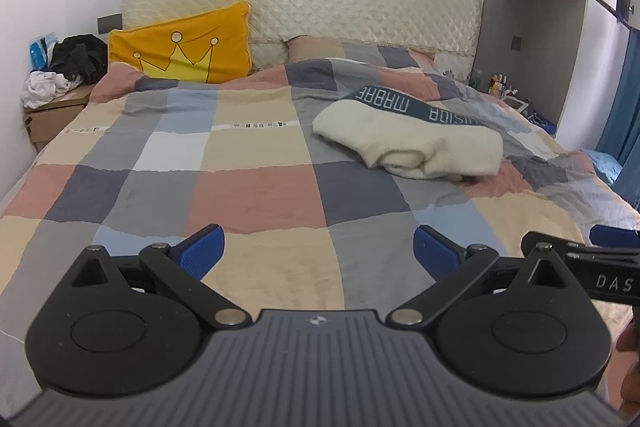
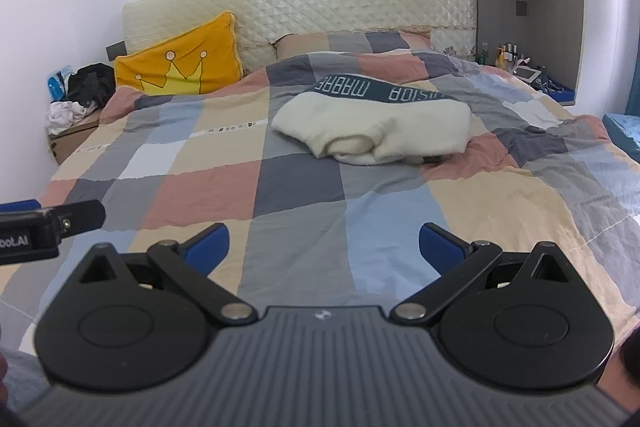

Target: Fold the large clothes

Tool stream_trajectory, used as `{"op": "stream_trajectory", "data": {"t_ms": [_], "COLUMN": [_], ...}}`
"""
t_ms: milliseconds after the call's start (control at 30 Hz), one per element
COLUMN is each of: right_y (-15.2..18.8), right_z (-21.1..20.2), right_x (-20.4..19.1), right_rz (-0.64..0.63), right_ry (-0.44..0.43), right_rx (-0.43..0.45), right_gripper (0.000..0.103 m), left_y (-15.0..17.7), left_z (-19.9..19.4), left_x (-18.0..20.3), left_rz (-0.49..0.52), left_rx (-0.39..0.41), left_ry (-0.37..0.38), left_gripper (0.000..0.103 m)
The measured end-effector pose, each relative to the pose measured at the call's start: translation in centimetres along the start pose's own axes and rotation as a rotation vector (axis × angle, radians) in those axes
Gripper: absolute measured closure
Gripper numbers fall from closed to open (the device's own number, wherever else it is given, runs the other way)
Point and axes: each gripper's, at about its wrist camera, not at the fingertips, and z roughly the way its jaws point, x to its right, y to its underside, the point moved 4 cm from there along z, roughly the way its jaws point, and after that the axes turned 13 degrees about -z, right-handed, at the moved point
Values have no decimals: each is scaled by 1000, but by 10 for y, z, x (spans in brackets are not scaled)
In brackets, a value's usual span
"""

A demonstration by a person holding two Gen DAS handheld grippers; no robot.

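Cream sweater [image 2: 372,131] lies bundled (dark lettered band along its far edge) on the checked bed [image 2: 200,187], right of the yellow pillow [image 2: 180,67]. Left claw [image 1: 318,251] and right claw [image 2: 324,247] both released, hovering well short of sweater.

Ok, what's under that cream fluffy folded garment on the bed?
The cream fluffy folded garment lies on the patchwork checked duvet, with a dark teal lettered band along its far edge. A small dark bit shows beneath its near edge; anything else underneath is covered.
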Motion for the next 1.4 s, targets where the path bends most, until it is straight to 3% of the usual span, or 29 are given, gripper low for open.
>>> {"op": "stream_trajectory", "data": {"t_ms": [300,833,1167,1400], "right_y": [-3,-18,-27,-26], "right_z": [18,80,144,203], "right_x": [22,62,95,105], "right_rz": [31,82,129,129], "right_ry": [24,56,100,102], "right_rx": [-4,-19,-37,-44], "right_gripper": [0,0,0,0], "left_y": [-14,-48,-51,-54], "left_z": [33,134,235,321], "left_x": [20,82,100,112], "left_rz": [26,171,185,167], "left_rx": [2,-17,-59,-102], "left_ry": [30,78,56,97], "left_gripper": [1,1,1,1]}}
